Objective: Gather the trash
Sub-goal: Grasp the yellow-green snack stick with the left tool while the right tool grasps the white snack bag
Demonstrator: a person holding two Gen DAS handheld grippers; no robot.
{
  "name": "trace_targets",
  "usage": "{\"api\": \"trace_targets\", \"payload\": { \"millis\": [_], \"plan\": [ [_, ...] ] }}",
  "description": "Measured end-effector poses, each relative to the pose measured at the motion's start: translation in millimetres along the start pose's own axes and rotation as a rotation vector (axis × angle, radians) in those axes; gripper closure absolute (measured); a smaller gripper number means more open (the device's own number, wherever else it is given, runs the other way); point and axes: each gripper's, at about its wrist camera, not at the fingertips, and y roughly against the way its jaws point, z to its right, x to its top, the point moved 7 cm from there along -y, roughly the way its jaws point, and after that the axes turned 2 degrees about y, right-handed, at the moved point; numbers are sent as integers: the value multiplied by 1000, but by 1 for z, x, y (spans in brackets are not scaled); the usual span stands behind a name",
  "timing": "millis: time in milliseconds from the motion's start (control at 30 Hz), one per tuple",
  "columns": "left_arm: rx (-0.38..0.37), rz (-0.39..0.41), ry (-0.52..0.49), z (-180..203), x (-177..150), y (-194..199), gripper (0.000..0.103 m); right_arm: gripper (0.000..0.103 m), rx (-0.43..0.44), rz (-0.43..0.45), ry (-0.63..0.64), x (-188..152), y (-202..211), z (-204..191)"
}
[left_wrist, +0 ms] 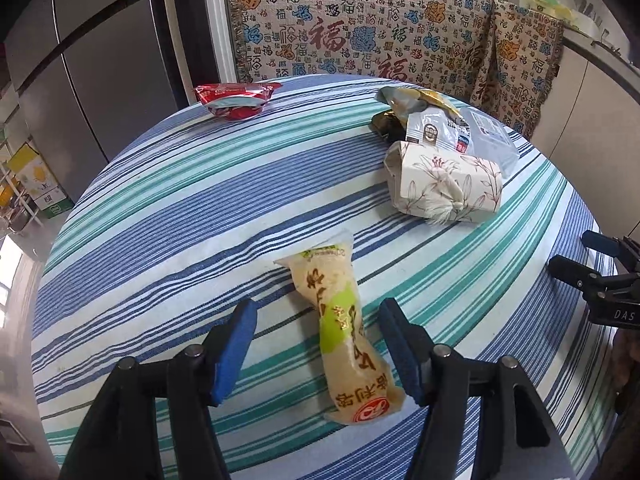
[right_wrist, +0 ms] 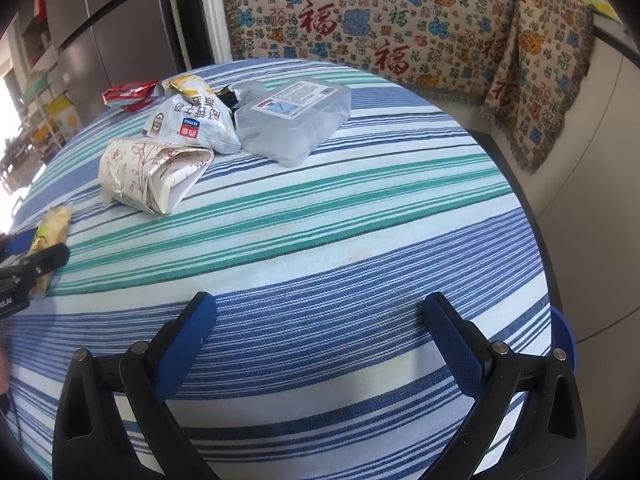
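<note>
A yellow-green snack wrapper (left_wrist: 344, 328) lies on the striped round table (left_wrist: 180, 200). My left gripper (left_wrist: 316, 312) is open, its blue pads on either side of the wrapper, not touching it. The wrapper also shows at the left edge of the right wrist view (right_wrist: 54, 222), beside the left gripper's fingers (right_wrist: 38, 260). My right gripper (right_wrist: 320, 312) is open and empty over bare tablecloth (right_wrist: 360, 240); it also shows in the left wrist view (left_wrist: 592, 260). Further trash: a red wrapper (left_wrist: 236, 98), a crumpled floral paper pack (left_wrist: 444, 184), a white-blue snack bag (right_wrist: 192, 122), a clear plastic pack (right_wrist: 296, 116).
A patterned cloth (left_wrist: 380, 28) covers a bench behind the table. A grey fridge (left_wrist: 80, 60) stands at the left. White cabinets (right_wrist: 592, 200) run along the right. A blue object (right_wrist: 562, 332) peeks past the table's right edge.
</note>
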Motion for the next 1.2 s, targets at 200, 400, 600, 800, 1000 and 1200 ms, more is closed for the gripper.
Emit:
{"api": "trace_targets", "payload": {
  "millis": [200, 400, 600, 800, 1000, 1200],
  "plan": [
    [12, 8, 24, -9, 0, -2, 22, 2, 66, 33, -12, 2, 5, 1],
    [29, 11, 47, -11, 1, -4, 17, 15, 148, 126, 95, 69, 22, -22],
    [51, 20, 73, -12, 3, -6, 12, 26, 274, 50, 187, 133, -15, -74],
    [51, 20, 74, -11, 2, -6, 11, 66, 271, -68, 203, 143, -53, -95],
    [48, 19, 75, -11, 2, -5, 11, 76, 308, 55, 132, 153, 11, -78],
    [49, 19, 75, -10, 2, -5, 11, 74, 182, -33, 158, 95, 62, -37]
  ]
}}
